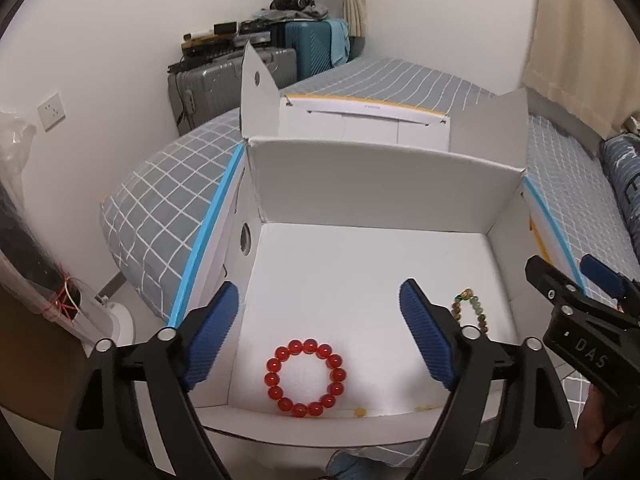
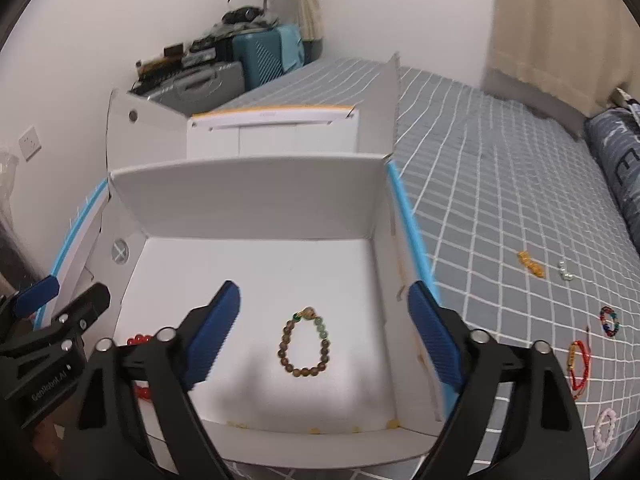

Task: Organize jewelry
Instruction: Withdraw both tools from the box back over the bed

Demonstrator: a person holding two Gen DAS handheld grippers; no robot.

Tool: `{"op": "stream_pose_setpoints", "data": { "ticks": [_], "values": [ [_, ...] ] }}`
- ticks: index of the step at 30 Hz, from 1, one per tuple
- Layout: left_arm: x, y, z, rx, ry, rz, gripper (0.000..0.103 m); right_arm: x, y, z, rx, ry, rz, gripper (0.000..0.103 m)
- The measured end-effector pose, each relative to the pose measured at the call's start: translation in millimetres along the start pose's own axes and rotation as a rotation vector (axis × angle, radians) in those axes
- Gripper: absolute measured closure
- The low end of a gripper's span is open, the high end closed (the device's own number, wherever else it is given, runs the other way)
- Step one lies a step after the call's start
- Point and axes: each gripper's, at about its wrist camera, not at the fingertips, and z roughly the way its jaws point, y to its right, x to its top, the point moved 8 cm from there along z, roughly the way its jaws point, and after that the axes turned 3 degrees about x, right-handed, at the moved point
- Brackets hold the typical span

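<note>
Over a white cardboard box [image 2: 256,200] set on a grey checked bed [image 2: 500,184], two hand-held grippers hovered with jaws spread wide and nothing between them. The left gripper [image 1: 320,336] hung above a red bead bracelet [image 1: 305,378] lying flat near the box's front wall, while the right gripper [image 2: 324,332] hung above a brown and green bead bracelet [image 2: 305,342] resting on the box floor, well apart from the red one. Several pieces remained outside on the bedspread to the right of the box: an orange piece [image 2: 531,265], small white beads [image 2: 565,273], a multicoloured bracelet [image 2: 609,321], a red and gold bracelet [image 2: 578,364] and a white bracelet [image 2: 605,429].

With two bracelets already boxed, the sorting appeared partly done, and the next step likely meant fetching another piece from the bed. Doing that well probably required lifting the right gripper clear of the box's tall side wall before swinging out, then coming down with one finger inside the bracelet's loop and one outside it, so the jaws would close on the beaded strand rather than the soft sheet. A flat, light loop like these could slip or snag the fabric if pinched too shallowly.
</note>
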Motion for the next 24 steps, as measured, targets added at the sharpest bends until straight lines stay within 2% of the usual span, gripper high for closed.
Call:
{"op": "stream_pose_setpoints", "data": {
  "ticks": [3,6,14,17,24],
  "values": [
    [2.8,5.7,-8.6,-0.002,0.026,0.008,0.011,4.2,11.0,-11.5,-0.026,0.035,0.017,0.008],
    [3.8,16.6,-15.6,-0.02,0.033,0.023,0.011,9.8,24.7,-22.0,-0.064,0.06,0.028,0.008],
    [7.2,46.9,-31.7,-0.052,0.047,0.058,0.011,8.8,57.2,-45.6,-0.1,0.077,0.044,0.008],
    [9.0,61.7,-39.0,-0.071,0.068,0.06,0.007,6.9,74.8,-58.6,-0.126,0.085,0.05,0.008],
    [3.5,114.7,-54.9,-0.149,0.094,0.117,0.006,-7.8,131.9,-91.6,-0.216,0.098,0.078,0.008]
  ]
}}
